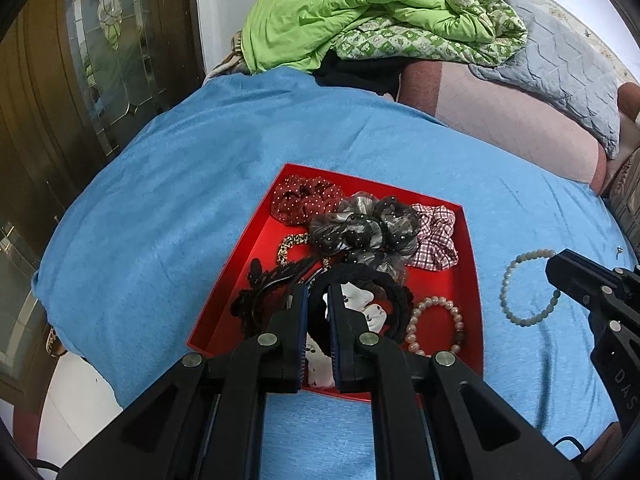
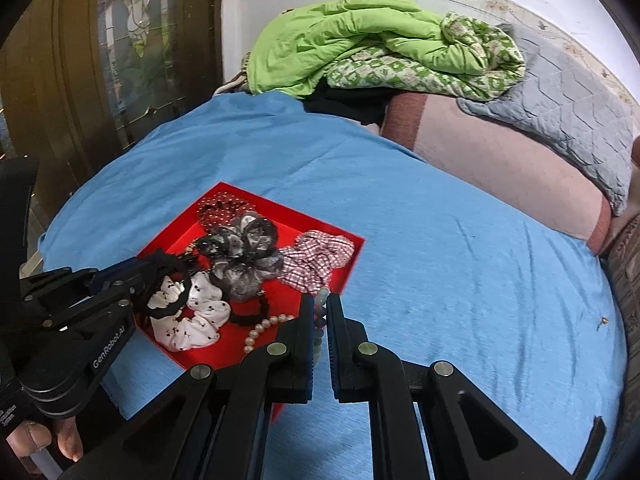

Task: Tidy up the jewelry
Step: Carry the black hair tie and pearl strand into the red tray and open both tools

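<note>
Left tool (image 1: pixel 318 296) is pinching a black hair band (image 1: pixel 360 276), holding it over the near end of the red tray (image 1: pixel 472 280). Right tool (image 2: pixel 321 308) is clamped on a pale green bead bracelet (image 1: pixel 528 288), which hangs just off the tray's right edge over the blue bedspread (image 2: pixel 440 260). Inside the tray: scrunchies in red dots (image 1: pixel 306 198), grey (image 1: pixel 366 228) and red check (image 1: pixel 434 236), a white printed one (image 2: pixel 192 316), plus a pearl bracelet (image 1: pixel 436 326). Green bedding (image 1: pixel 360 12) is piled at the far end of the bed.

"GenRobot.AI" on left tongs (image 2: pixel 154 268); "DAS" on right tongs (image 1: pixel 554 270).
</note>
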Motion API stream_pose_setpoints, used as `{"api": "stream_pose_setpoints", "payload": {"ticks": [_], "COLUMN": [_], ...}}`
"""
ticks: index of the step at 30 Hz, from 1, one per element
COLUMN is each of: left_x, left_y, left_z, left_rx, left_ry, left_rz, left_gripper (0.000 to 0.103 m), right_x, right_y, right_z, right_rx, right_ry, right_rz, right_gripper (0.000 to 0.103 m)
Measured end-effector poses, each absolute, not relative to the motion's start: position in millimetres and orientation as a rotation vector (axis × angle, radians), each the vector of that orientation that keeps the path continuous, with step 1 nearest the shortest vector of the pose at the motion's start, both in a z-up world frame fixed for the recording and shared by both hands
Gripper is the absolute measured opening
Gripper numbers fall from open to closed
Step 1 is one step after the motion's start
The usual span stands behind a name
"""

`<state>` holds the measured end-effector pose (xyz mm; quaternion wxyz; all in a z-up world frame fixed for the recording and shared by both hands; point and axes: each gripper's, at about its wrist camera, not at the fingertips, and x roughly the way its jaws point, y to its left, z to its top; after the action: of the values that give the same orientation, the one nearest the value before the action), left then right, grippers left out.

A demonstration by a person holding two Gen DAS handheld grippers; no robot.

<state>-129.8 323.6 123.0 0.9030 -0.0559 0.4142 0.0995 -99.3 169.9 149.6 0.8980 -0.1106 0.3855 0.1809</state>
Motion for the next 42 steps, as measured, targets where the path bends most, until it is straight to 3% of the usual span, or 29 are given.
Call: {"api": "stream_pose_setpoints", "payload": {"ticks": [20, 42], "left_x": [-125, -105], "left_y": [327, 385], "left_z": [112, 161], "left_rx": [-0.128, -0.337], "left_ry": [0.873, 0.812], "left_rz": [0.171, -0.015], "left_gripper": [0.009, 0.009], "right_x": [-88, -63], "right_y": [171, 155], "right_z": [134, 160], "right_rx": [-0.169, -0.038], "right_ry": [0.831, 0.784], "right_rz": [0.422, 0.479], "right_gripper": [0.007, 0.007]}}
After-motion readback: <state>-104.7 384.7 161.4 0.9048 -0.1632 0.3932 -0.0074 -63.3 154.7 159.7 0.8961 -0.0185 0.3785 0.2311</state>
